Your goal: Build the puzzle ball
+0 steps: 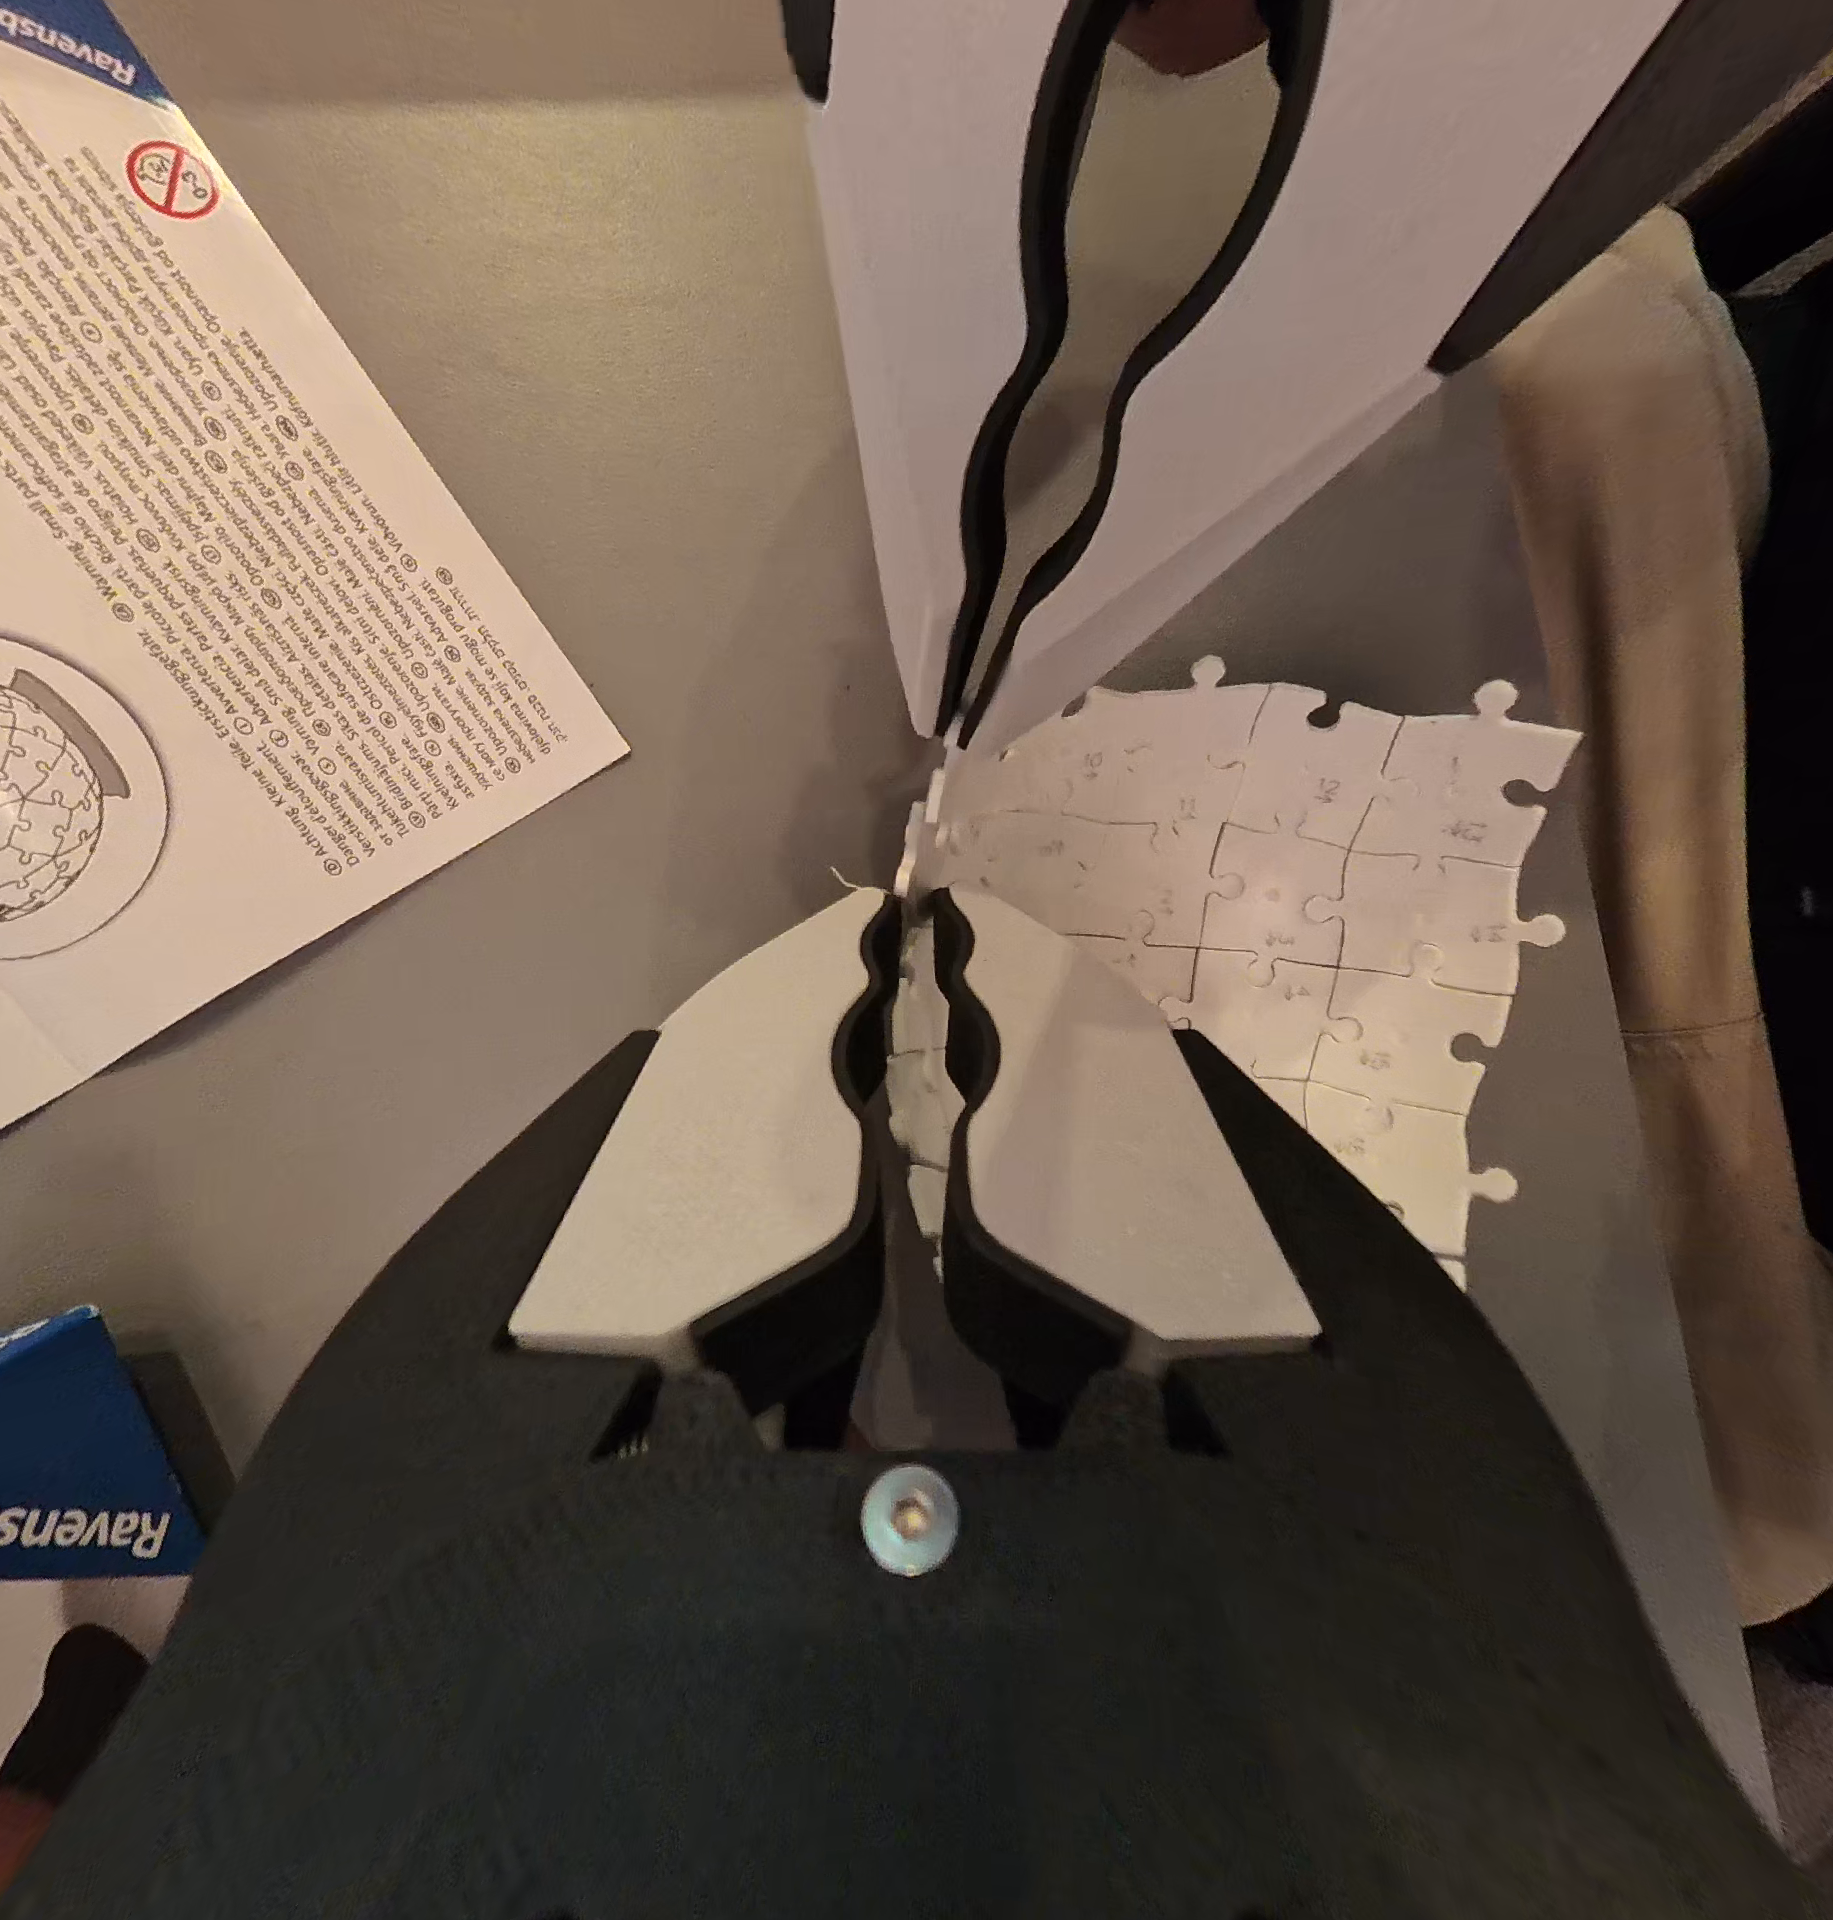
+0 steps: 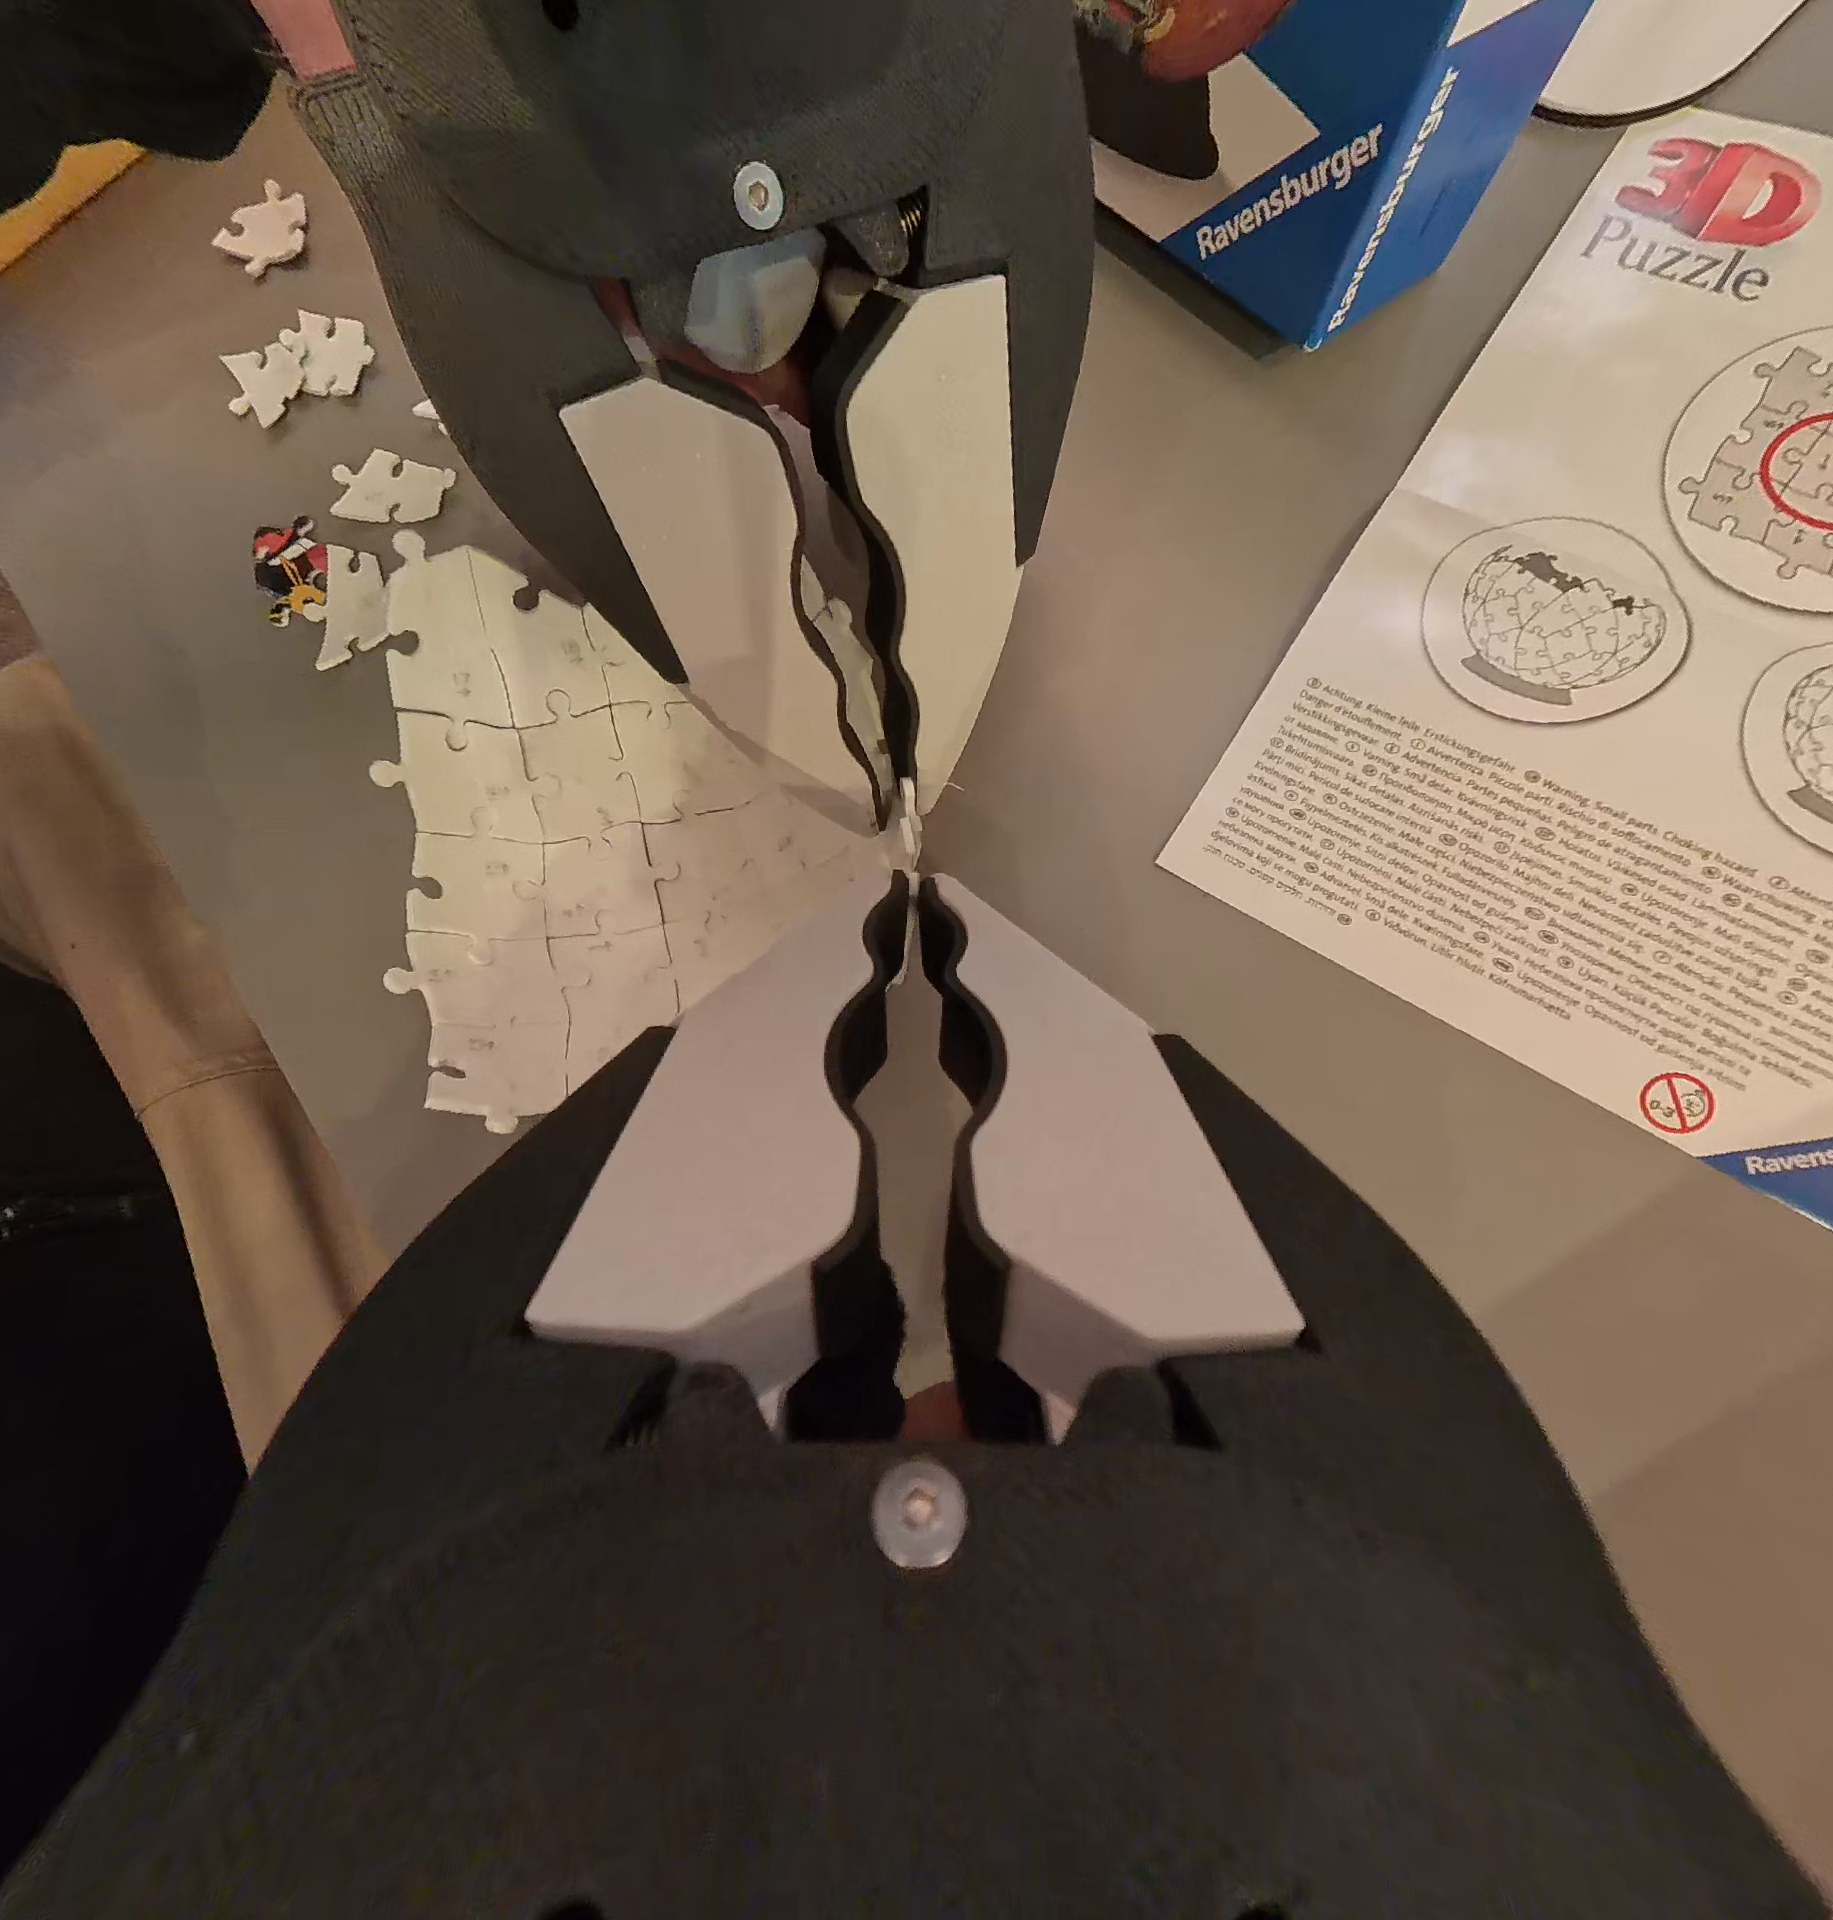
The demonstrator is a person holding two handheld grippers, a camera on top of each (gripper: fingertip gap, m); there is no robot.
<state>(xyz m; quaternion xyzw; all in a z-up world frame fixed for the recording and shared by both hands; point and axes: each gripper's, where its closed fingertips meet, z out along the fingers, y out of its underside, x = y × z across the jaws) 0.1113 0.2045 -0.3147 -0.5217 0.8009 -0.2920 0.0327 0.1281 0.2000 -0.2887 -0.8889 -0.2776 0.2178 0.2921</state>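
A curved panel of joined white puzzle pieces [image 1: 1307,914], backs up, stands off the grey table; it also shows in the right wrist view [image 2: 538,831]. My left gripper [image 1: 912,909] is shut on the panel's near edge, and part of the panel shows between its fingers. My right gripper [image 2: 910,899] is shut on a small white puzzle piece [image 2: 907,831], held edge-on against that panel edge. The two grippers meet tip to tip: the right gripper [image 1: 950,727] comes in from above in the left wrist view, and the left gripper [image 2: 896,805] does so in the right wrist view.
A printed instruction sheet [image 2: 1566,727] lies on the table, also seen in the left wrist view [image 1: 216,571]. A blue puzzle box [image 2: 1359,187] stands behind it. Several loose white pieces [image 2: 299,364] and one coloured piece [image 2: 288,582] lie beyond the panel. A beige sleeve [image 1: 1639,727] is beside it. Only a small space, under 4 cm, lies between the two pairs of fingers.
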